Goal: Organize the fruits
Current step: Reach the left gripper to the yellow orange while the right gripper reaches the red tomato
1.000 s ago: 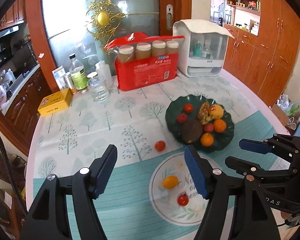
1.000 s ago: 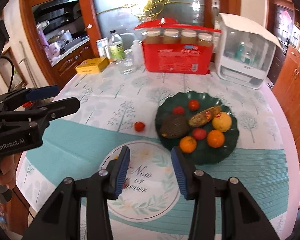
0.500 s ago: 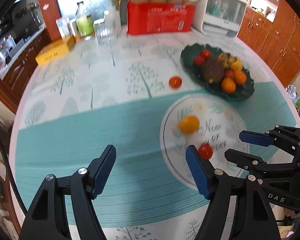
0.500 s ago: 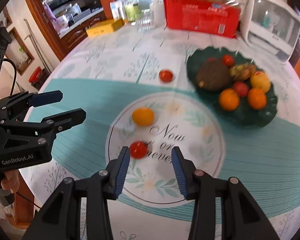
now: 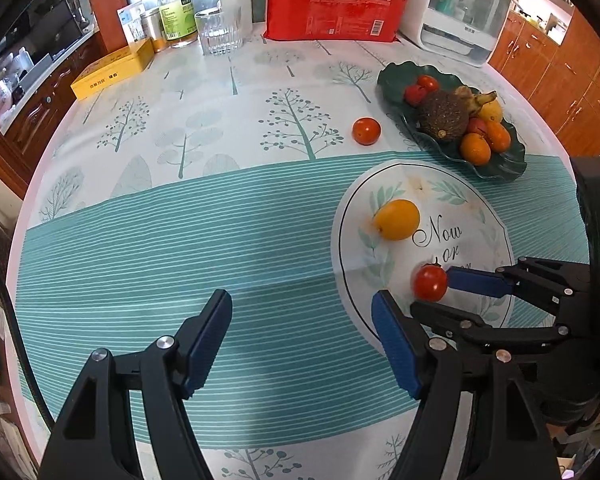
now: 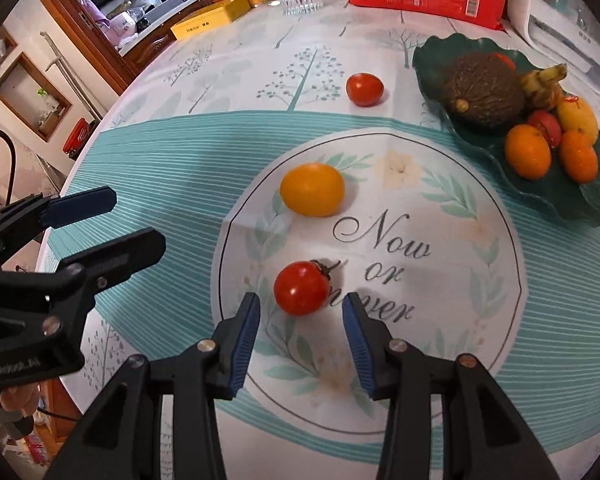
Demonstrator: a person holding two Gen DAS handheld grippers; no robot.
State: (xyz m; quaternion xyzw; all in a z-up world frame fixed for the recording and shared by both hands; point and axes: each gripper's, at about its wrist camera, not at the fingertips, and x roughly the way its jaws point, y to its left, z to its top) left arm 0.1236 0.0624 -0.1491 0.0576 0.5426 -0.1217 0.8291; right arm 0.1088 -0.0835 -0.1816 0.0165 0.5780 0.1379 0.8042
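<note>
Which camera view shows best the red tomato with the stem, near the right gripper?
The right wrist view: the red tomato lies whole and near, just ahead of the open right gripper, stem visible. In the left wrist view it is smaller, with a blue finger pad crossing its edge.

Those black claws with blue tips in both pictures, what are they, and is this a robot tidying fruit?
No robot: a person holds a two-finger clamp in each hand, each carrying a camera looking along its fingers. One picture is from the left gripper, one from the right gripper. On the table lie a red tomato with a stem, a yellow fruit and another tomato, beside a green plate of fruit. Both grippers are open, holding nothing; the right one is lined up on the stemmed tomato.
</note>
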